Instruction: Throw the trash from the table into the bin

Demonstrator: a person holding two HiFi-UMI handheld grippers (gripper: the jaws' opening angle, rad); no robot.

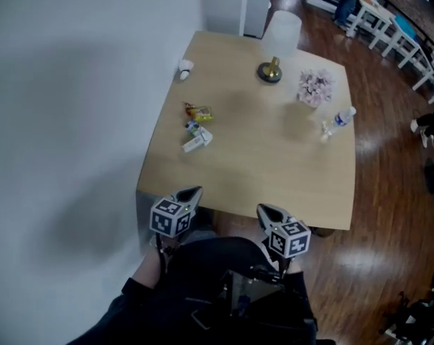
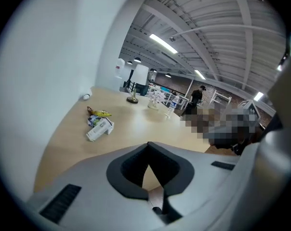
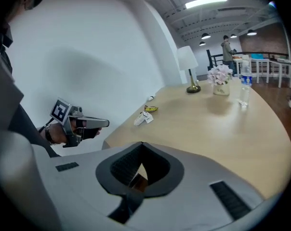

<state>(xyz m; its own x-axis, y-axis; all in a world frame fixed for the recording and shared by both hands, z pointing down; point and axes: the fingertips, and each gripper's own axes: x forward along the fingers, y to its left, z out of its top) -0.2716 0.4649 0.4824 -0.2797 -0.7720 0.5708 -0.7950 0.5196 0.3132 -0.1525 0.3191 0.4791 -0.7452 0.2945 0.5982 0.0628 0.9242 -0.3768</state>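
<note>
Person wears dark long sleeves (image 1: 141,293), with a dark band (image 3: 47,134) at one wrist. Left gripper (image 1: 192,192) and right gripper (image 1: 264,209): pale grey pointed shells, each topped by a white cube (image 1: 170,218) printed with black square markers. Jaws lined with black ribbed pads (image 3: 122,165); dark slotted vents (image 3: 227,200) in the grey housing.

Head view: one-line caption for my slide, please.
Left tongs and right tongs hang shut and empty at the near edge of the table; the trash lies untouched by the wall.

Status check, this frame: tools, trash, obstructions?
Left tool, right tool: shut, empty, at table near edge. Trash untouched, mid-table left. Nothing blocking; bin not in view.
</note>
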